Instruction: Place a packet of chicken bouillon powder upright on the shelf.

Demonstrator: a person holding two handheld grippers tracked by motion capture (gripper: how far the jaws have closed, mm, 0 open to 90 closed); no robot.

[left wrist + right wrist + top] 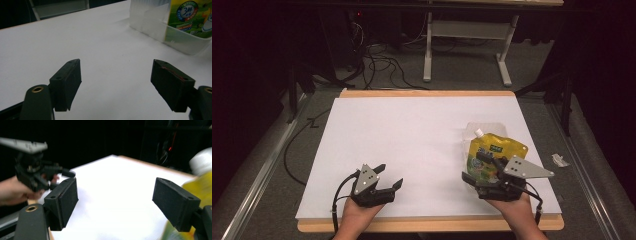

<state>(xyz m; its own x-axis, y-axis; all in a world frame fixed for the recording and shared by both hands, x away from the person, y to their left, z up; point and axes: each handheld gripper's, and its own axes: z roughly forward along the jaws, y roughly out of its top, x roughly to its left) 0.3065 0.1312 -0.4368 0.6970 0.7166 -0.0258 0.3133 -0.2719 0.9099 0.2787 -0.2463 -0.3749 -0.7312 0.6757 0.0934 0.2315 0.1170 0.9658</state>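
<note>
A yellow-green spout pouch [496, 150] with a white cap stands in a clear plastic container [472, 131] on the right of the white table [412, 140]. My right gripper [474, 167] is open right at the pouch's near side, one jaw in front of its print. In the right gripper view the jaws [116, 195] stand wide apart, with the blurred pouch [200, 185] just beside the right jaw. My left gripper [391, 175] is open near the front left, nothing between its jaws. The left gripper view [117, 75] has the container [150, 22] and pouch [190, 17] farther off.
The white sheet lies on a wooden board whose front edge [427, 225] runs below both hands. Grey floor surrounds the table, with a white scrap [559, 160] to the right. Behind stand a desk frame [428, 55] and cables [377, 65].
</note>
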